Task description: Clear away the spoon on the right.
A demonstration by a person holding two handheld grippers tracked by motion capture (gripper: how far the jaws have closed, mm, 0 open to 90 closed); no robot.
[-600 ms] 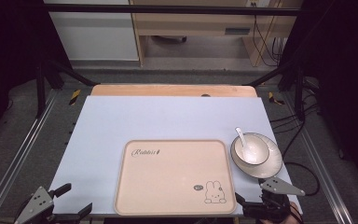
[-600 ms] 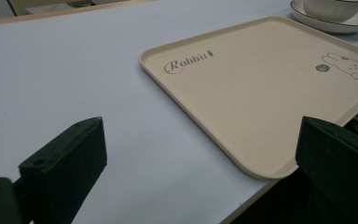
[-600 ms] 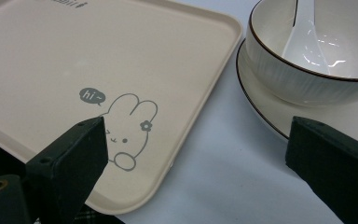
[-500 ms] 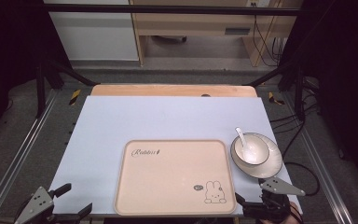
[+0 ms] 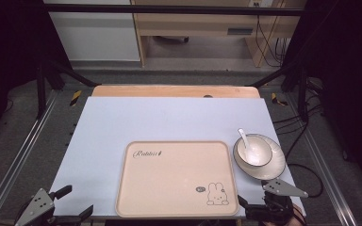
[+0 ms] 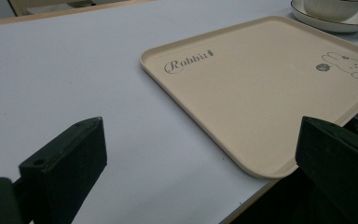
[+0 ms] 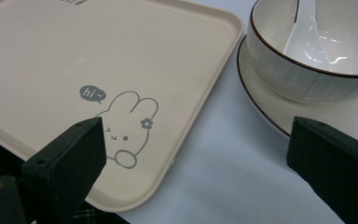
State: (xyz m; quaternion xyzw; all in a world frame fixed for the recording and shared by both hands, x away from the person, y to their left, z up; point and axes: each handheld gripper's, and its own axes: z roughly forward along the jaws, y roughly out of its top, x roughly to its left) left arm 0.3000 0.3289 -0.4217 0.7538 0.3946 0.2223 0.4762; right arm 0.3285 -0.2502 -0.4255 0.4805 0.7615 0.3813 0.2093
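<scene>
- The beige tray (image 5: 176, 176) lies flat on the pale table (image 5: 146, 122) near its front edge, printed with "Rabbit" and a rabbit drawing (image 7: 126, 126).
- Just beside the tray's right edge sits a white plate (image 5: 273, 165) carrying 1 bowl (image 5: 253, 151), with a white spoon (image 5: 243, 138) resting inside the bowl.
- The left gripper (image 5: 73, 207) hangs at the table's front left corner, its 2 jaws spread wide and holding nothing.
- The right gripper (image 5: 252, 207) sits at the front edge below the plate, jaws wide apart, empty, framing the tray's corner and the plate.
</scene>
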